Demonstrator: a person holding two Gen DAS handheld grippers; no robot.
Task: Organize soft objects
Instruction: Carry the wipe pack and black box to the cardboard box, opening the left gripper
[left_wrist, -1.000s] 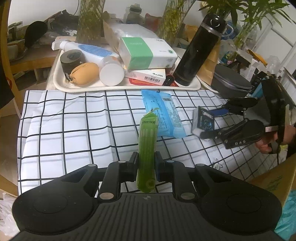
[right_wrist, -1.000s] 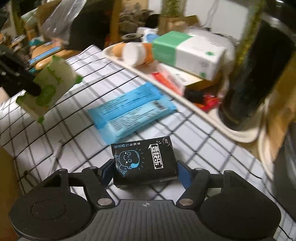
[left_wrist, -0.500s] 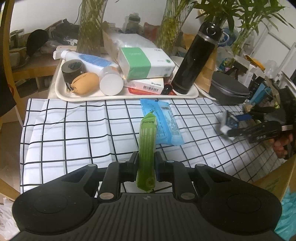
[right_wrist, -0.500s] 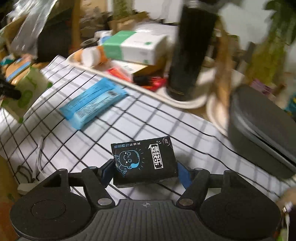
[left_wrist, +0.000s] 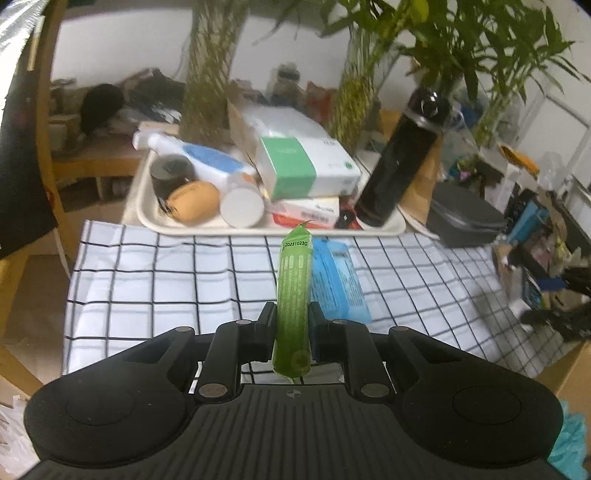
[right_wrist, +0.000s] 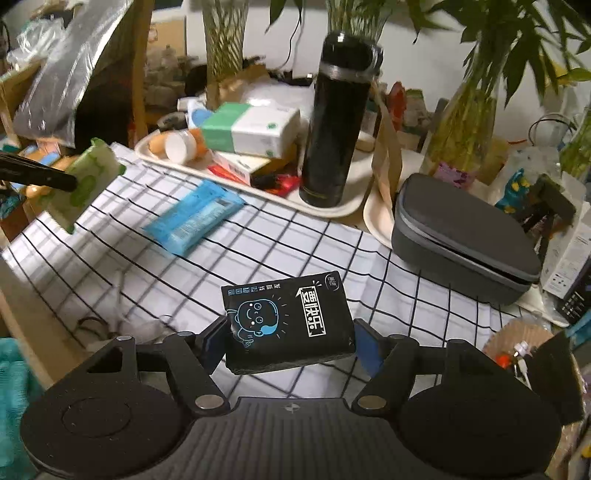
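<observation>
My left gripper (left_wrist: 291, 325) is shut on a green tissue pack (left_wrist: 293, 295), held edge-on above the checked cloth (left_wrist: 155, 280). The same green tissue pack (right_wrist: 86, 182) shows at the left of the right wrist view, pinched by the left fingers (right_wrist: 40, 175). My right gripper (right_wrist: 290, 341) is shut on a black tissue pack (right_wrist: 288, 325) with a blue cartoon face, lifted over the cloth (right_wrist: 303, 247). A blue wipes pack (left_wrist: 338, 280) lies flat on the cloth, and the same blue wipes pack (right_wrist: 194, 218) appears beyond the right gripper.
A cream tray (left_wrist: 155, 221) at the cloth's far edge carries a green-and-white tissue box (left_wrist: 306, 171), a black flask (left_wrist: 400, 160), bottles and a tan pouch (left_wrist: 194, 201). A grey case (right_wrist: 461, 236) sits right of the tray. Plant vases stand behind. A cardboard box edge (left_wrist: 574, 365) is at the right.
The right gripper has swung right and upward with the black pack, away from the blue wipes. The left gripper has risen a little, still holding the green pack.
</observation>
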